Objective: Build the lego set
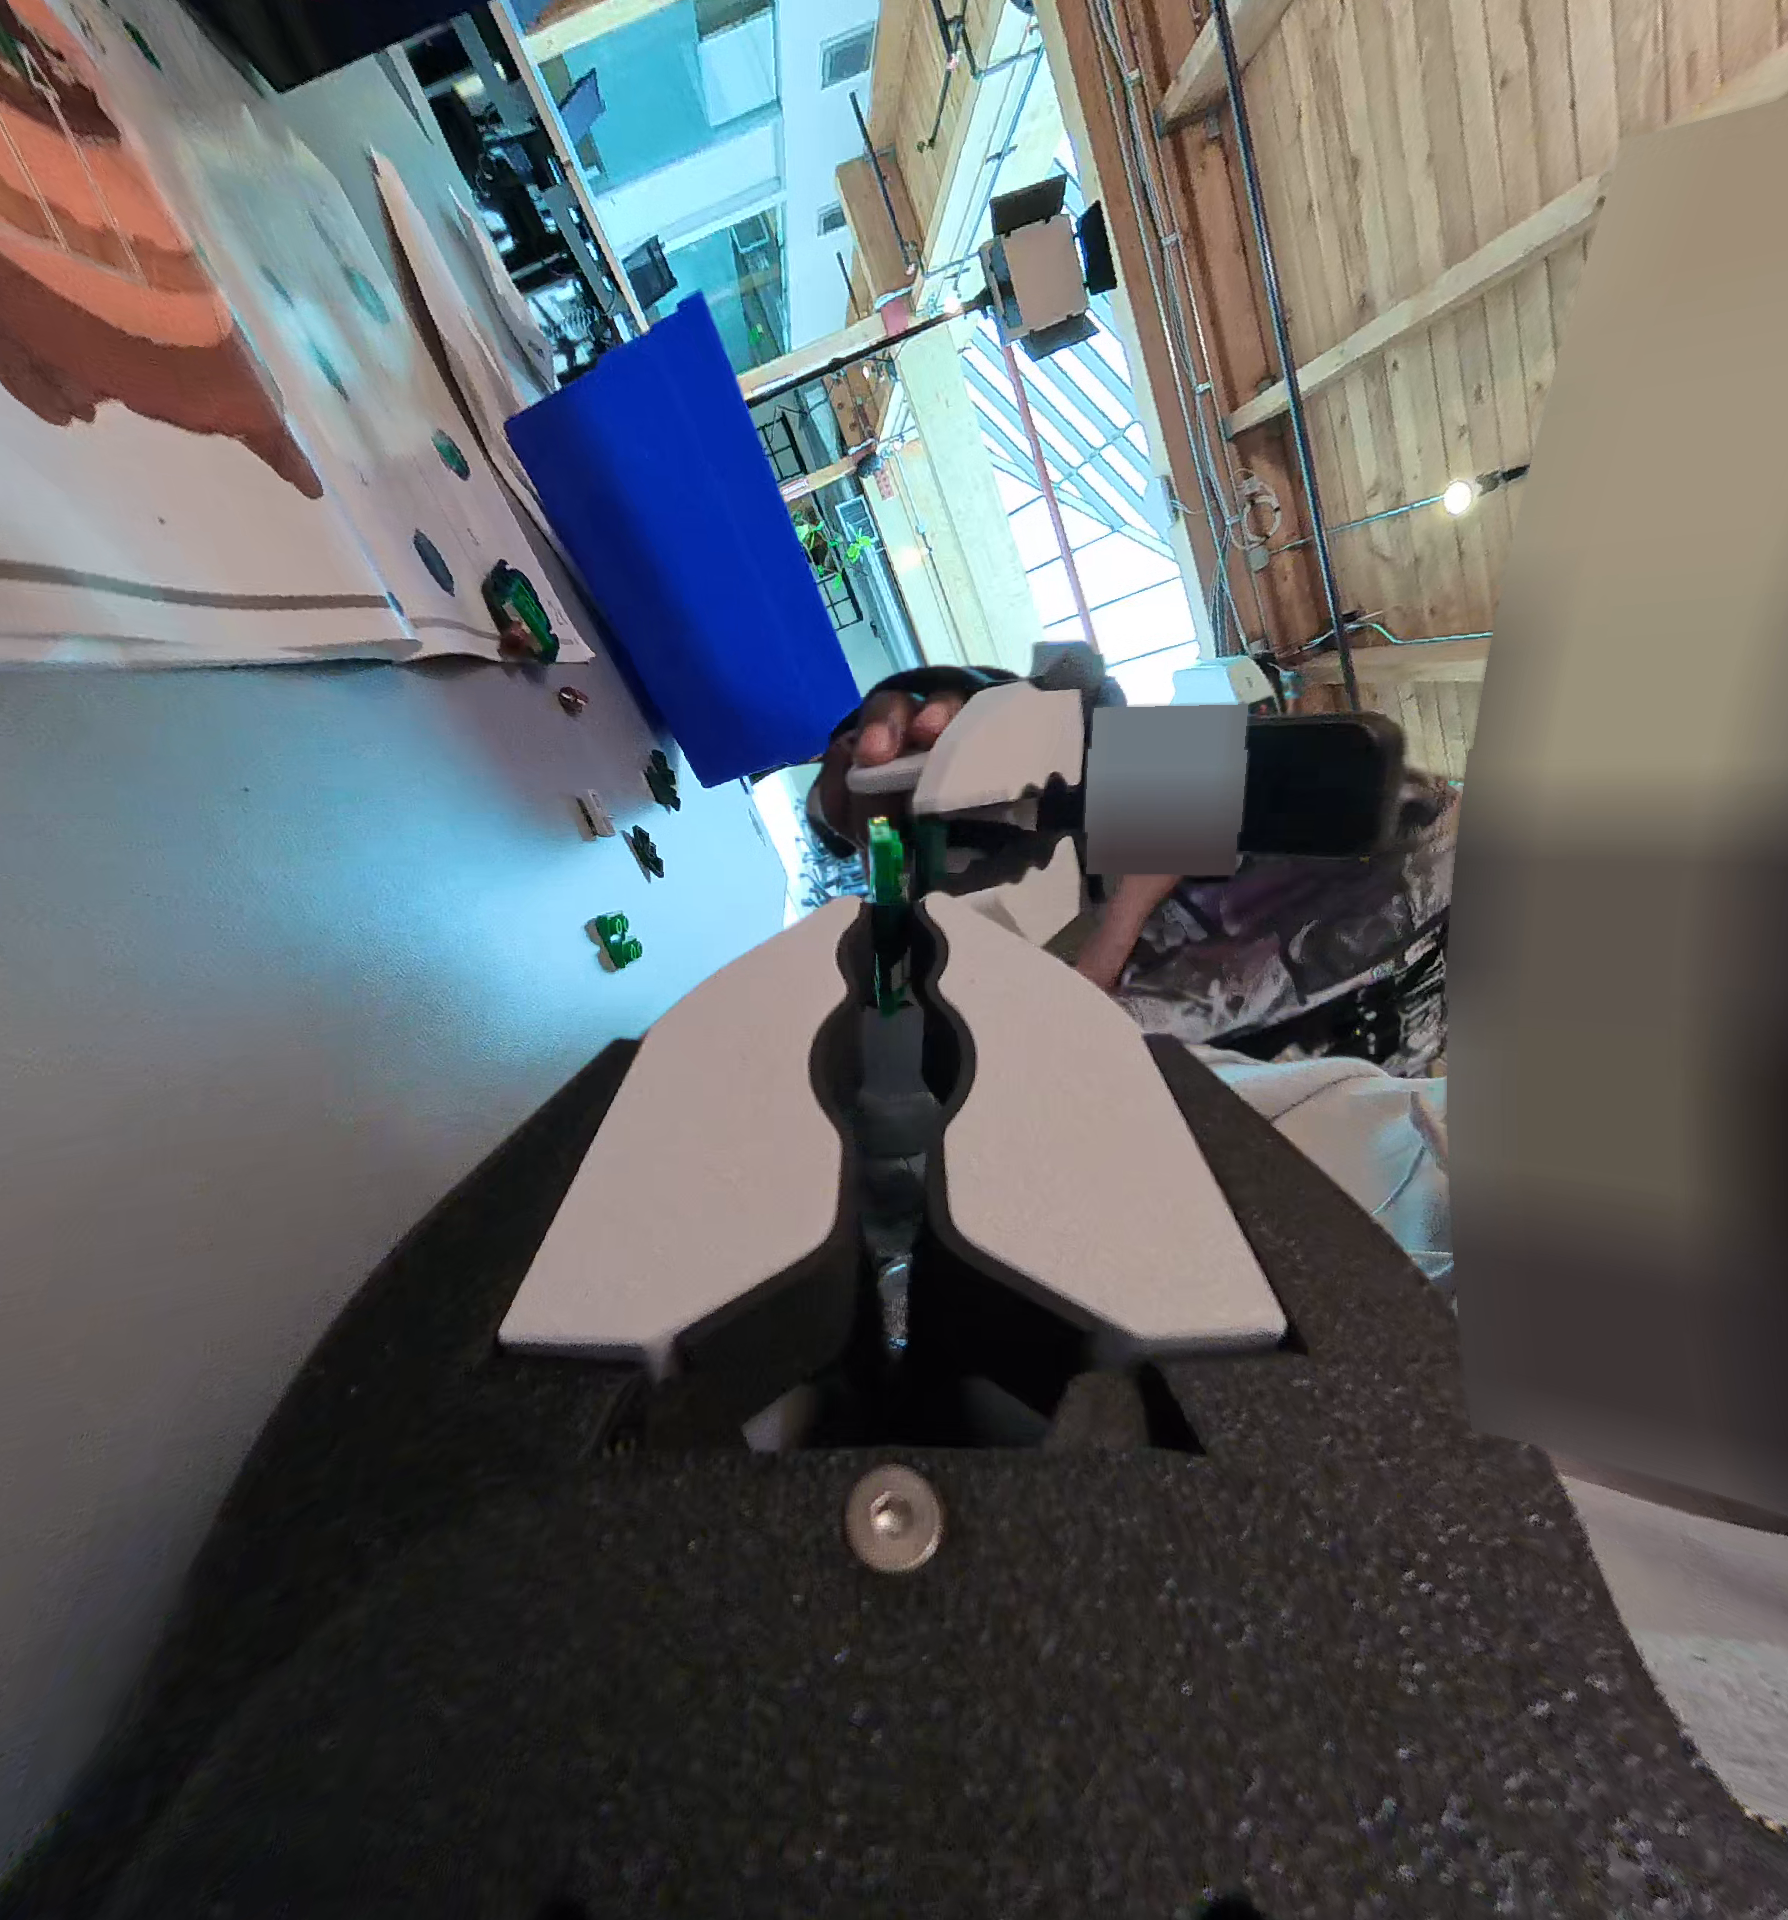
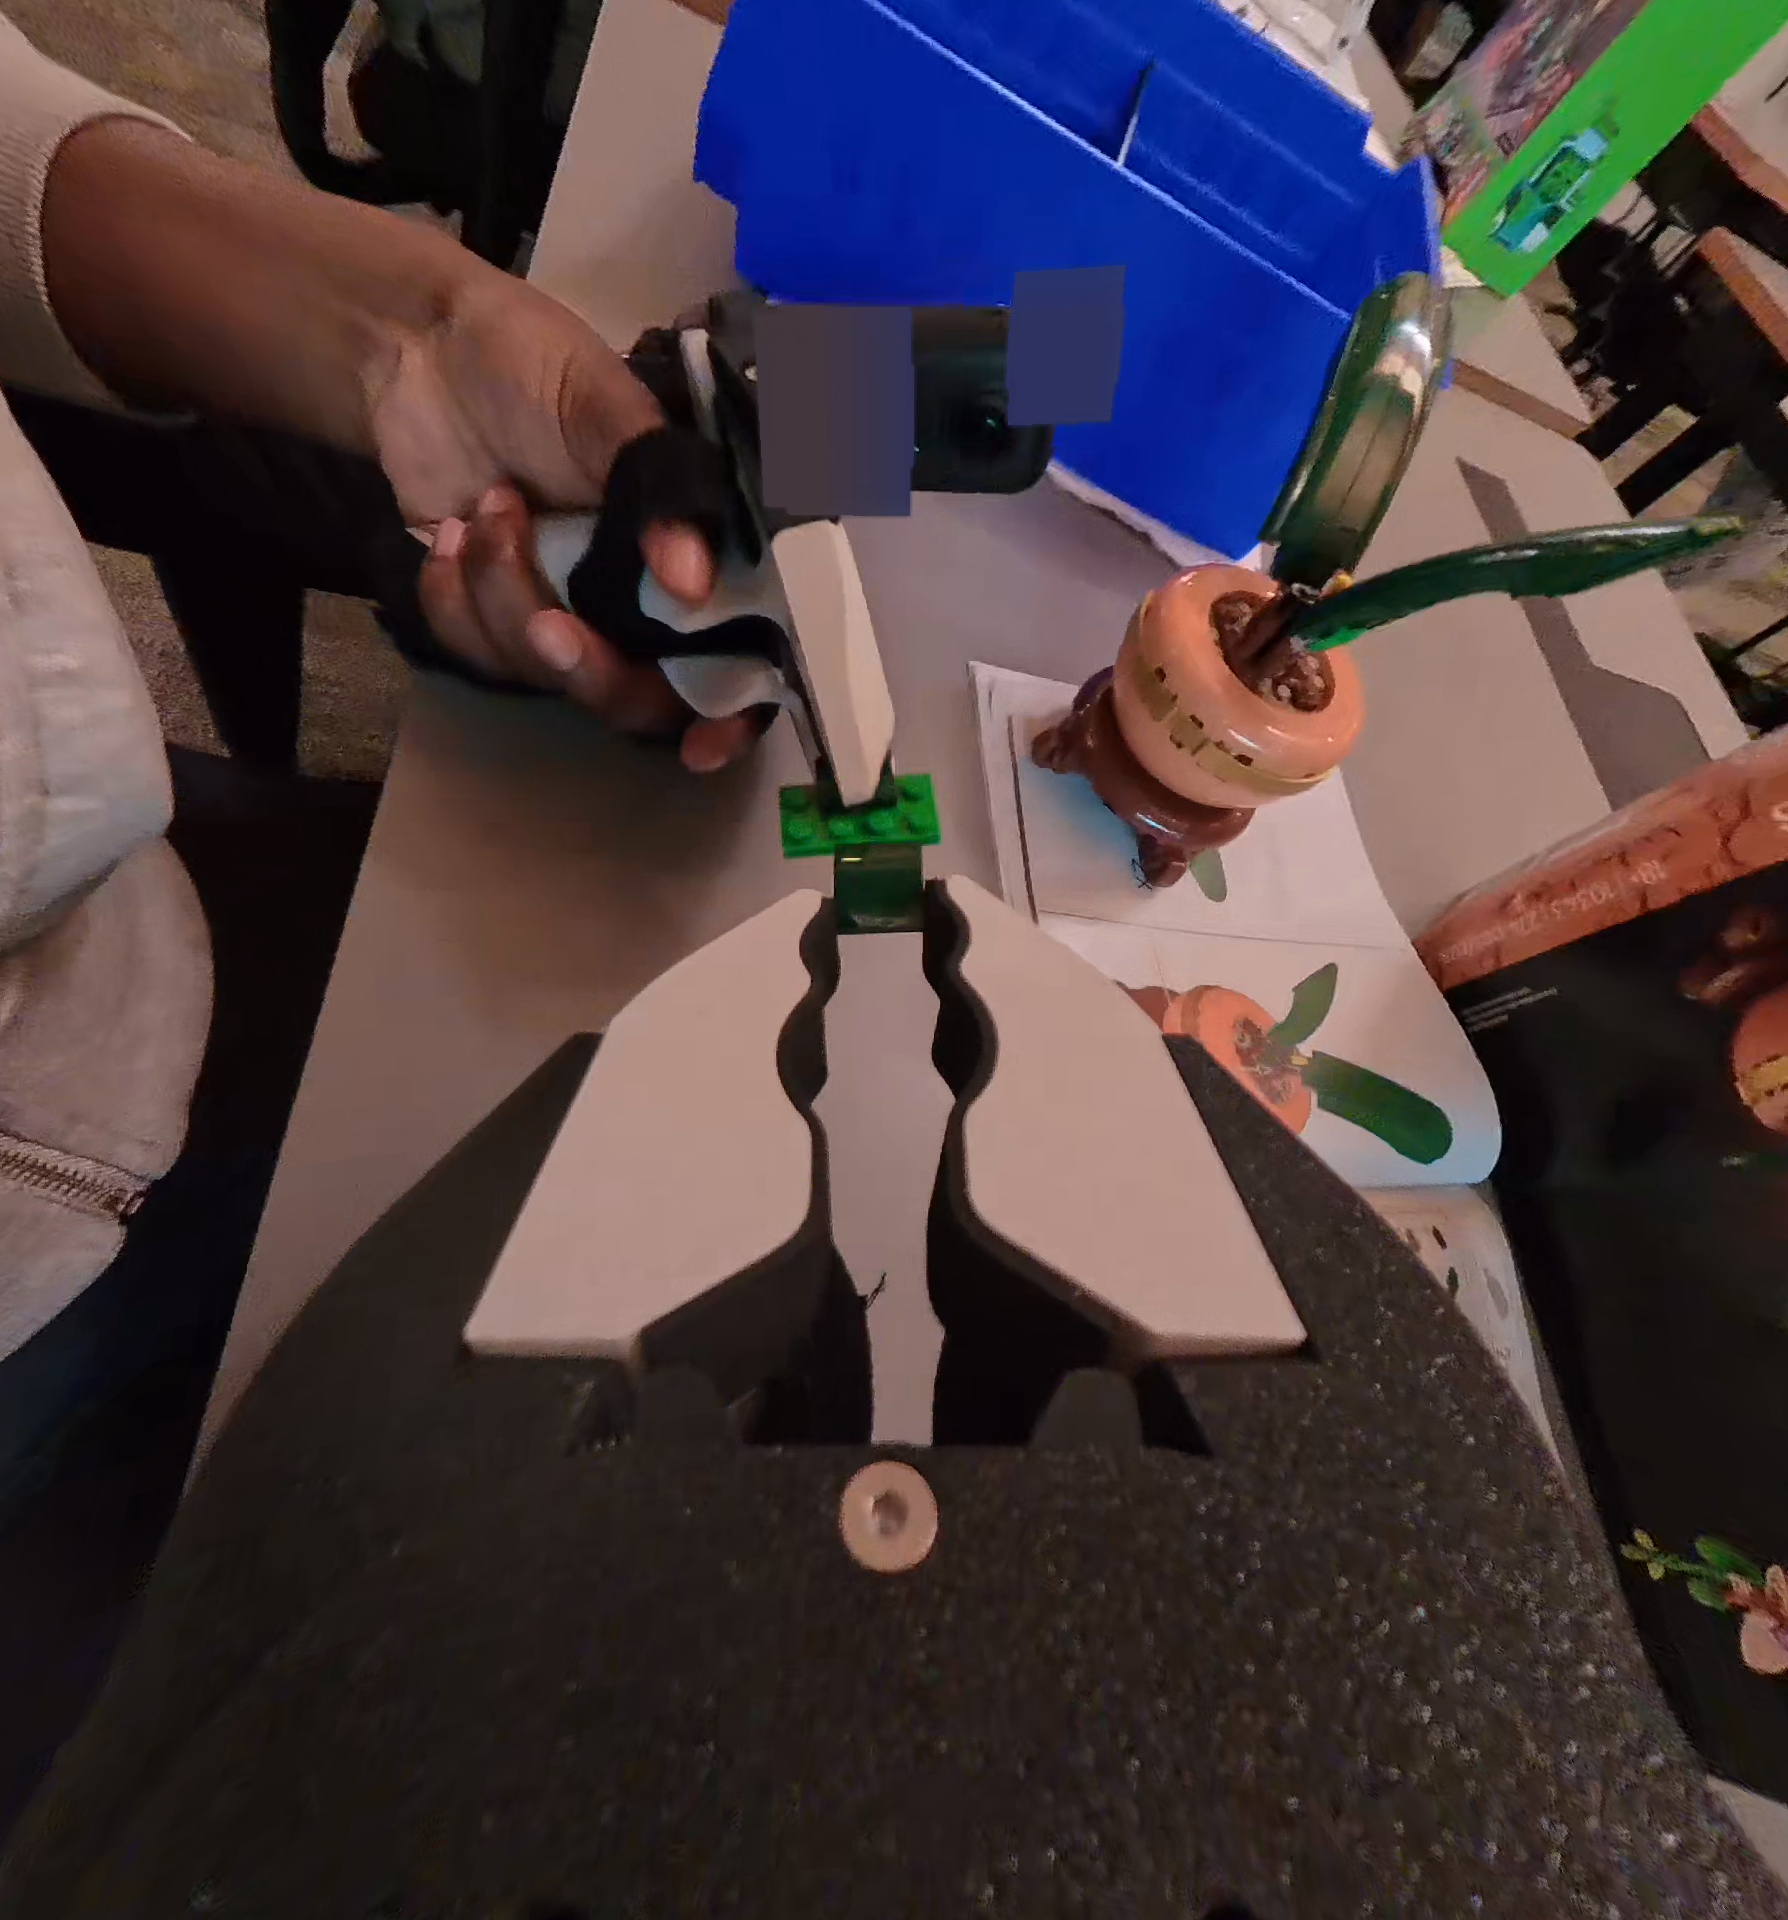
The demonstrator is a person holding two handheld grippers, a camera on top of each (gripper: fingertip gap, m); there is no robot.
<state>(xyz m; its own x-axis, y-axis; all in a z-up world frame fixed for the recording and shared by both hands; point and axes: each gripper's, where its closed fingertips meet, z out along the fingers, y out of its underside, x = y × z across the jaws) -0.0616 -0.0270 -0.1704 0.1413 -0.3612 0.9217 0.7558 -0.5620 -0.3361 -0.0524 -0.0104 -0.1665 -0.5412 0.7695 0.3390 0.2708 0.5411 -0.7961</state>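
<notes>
My left gripper (image 1: pixel 895 920) is shut on a bright green plate (image 1: pixel 882 854), seen edge-on between its fingertips. In the right wrist view the same plate (image 2: pixel 859 818) lies flat under the left gripper (image 2: pixel 854 779), which a hand holds. My right gripper (image 2: pixel 877 899) is shut on a small dark green piece (image 2: pixel 874 888), whose top edge touches the near edge of the bright plate. In the left wrist view the right gripper (image 1: pixel 926 831) comes in from the right, above the table. The tan flower pot model (image 2: pixel 1233 696) with two dark green leaves (image 2: pixel 1513 577) stands to the right.
A blue bin (image 2: pixel 1025 156) stands at the back of the grey table (image 2: pixel 516 894). The open instruction booklet (image 2: pixel 1285 904) lies under the pot, with the set's box (image 2: pixel 1648 1039) to its right. Several loose green pieces (image 1: pixel 617 940) lie on the table. The grippers are tip to tip, or close to it.
</notes>
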